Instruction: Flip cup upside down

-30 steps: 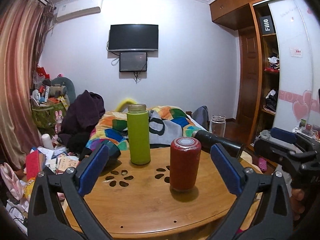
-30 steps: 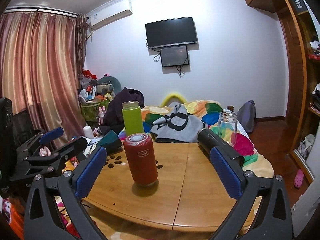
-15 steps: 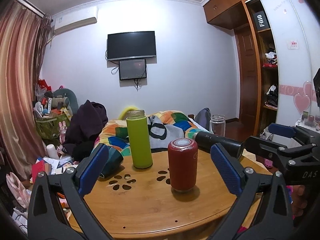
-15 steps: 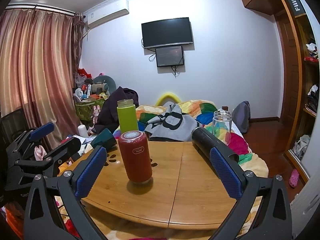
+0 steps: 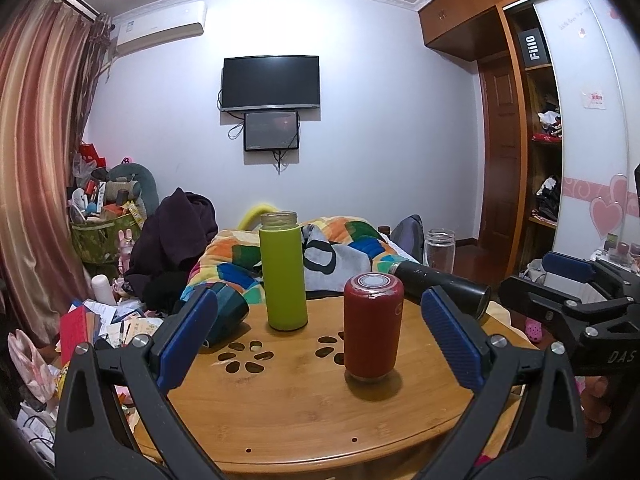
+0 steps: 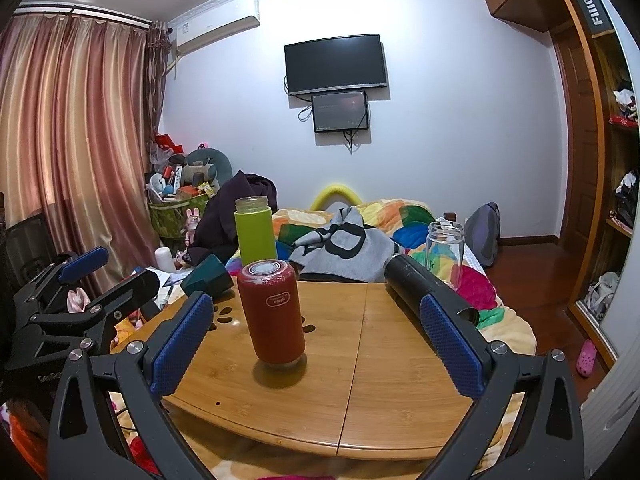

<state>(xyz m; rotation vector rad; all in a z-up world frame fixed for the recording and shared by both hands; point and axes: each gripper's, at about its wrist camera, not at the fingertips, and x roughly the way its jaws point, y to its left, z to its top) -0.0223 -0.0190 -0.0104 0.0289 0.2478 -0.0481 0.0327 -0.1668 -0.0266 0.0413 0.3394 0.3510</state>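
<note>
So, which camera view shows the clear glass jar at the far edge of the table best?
The right wrist view: the clear glass jar shows almost whole there, with only its base hidden behind the black cylinder. In the left wrist view the jar looks smaller, its lower part hidden behind that cylinder.

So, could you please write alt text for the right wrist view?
A red cup stands upside down on a round wooden table, between the open blue pads of the right tool. Behind it stand a green bottle and a glass jar; a black flask lies sideways.
</note>
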